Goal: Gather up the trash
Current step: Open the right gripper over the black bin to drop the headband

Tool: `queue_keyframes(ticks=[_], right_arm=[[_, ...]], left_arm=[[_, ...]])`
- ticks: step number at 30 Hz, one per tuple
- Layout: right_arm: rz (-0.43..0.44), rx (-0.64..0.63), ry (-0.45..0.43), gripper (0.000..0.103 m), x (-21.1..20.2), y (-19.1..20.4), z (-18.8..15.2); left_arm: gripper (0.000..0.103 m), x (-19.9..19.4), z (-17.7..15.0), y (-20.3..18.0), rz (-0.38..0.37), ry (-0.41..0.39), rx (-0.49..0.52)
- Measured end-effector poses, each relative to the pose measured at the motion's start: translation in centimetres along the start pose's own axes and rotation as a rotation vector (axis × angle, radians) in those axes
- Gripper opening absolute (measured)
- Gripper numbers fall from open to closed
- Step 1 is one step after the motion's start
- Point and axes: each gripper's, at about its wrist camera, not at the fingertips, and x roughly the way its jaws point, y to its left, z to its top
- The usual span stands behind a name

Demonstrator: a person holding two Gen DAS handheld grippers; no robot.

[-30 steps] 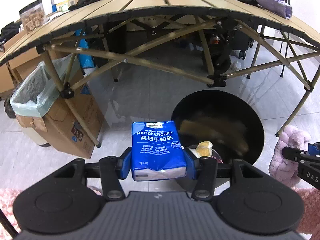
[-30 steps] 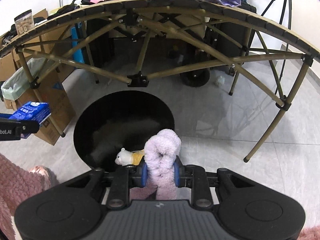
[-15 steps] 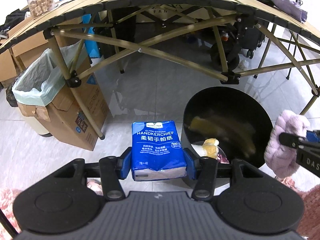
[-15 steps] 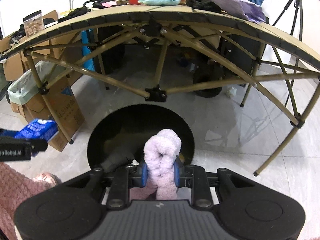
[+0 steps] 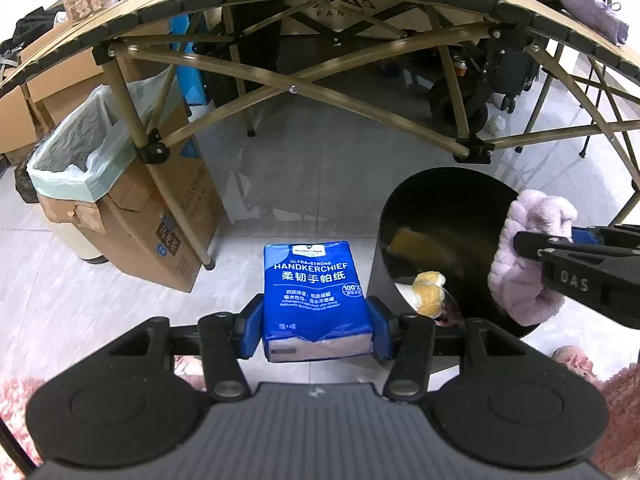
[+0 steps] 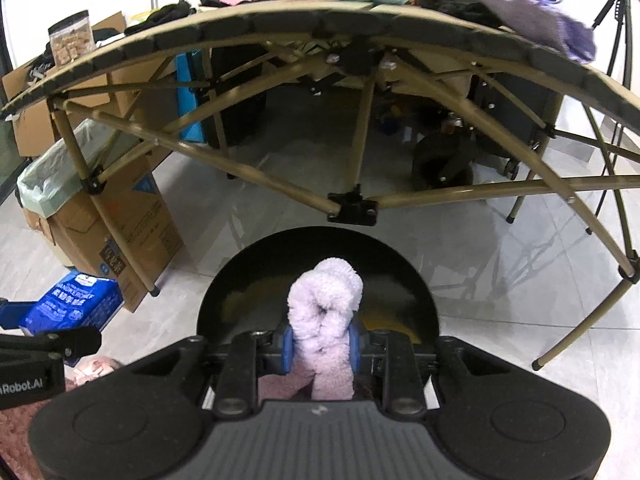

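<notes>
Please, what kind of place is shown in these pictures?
Probably an indoor workroom or storage area, not a tidy home: a cluttered folding table, cardboard boxes on a tiled floor, and a tripod by the wall.

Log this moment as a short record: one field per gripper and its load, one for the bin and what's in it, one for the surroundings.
left gripper: shut on blue handkerchief pack, beside the bin, over the floor
right gripper: shut on lilac fluffy cloth, held over the bin's mouth
black bin: open; small white and yellow plush toy and something yellow inside
surroundings: folding table behind the bin; cardboard box with pale green liner at left
</notes>
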Motion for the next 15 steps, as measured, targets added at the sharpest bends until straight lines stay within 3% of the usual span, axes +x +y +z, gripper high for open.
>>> queue_keyframes(ticks=[3, 4, 6, 7, 8, 15], right_arm=[[0.005, -0.002, 0.013, 0.032, 0.6, 0.4, 0.1], [0.005, 0.002, 0.016, 0.038, 0.8, 0.4, 0.2], [0.000, 0.012, 0.028, 0.063, 1.1, 0.4, 0.2], [-0.002, 0.016, 0.033, 0.085, 1.2, 0.4, 0.2], [-0.007, 0.022, 0.036, 0.101, 1.3, 0.3, 0.2], [-0.041, 0.042, 0.066, 0.103, 1.7, -0.6, -0.2]], left_arm=[[0.054, 0.0, 0.0, 0.2, 0.002, 0.002, -0.005], [0.054, 0.0, -0.1, 0.3, 0.003, 0.002, -0.007], [0.054, 0.0, -0.1, 0.3, 0.005, 0.004, -0.008], [0.054, 0.0, -0.1, 0.4, 0.005, 0.005, -0.009], [0.054, 0.1, -0.1, 0.4, 0.006, 0.006, -0.011], [0.054, 0.2, -0.1, 0.3, 0.008, 0.008, -0.008]])
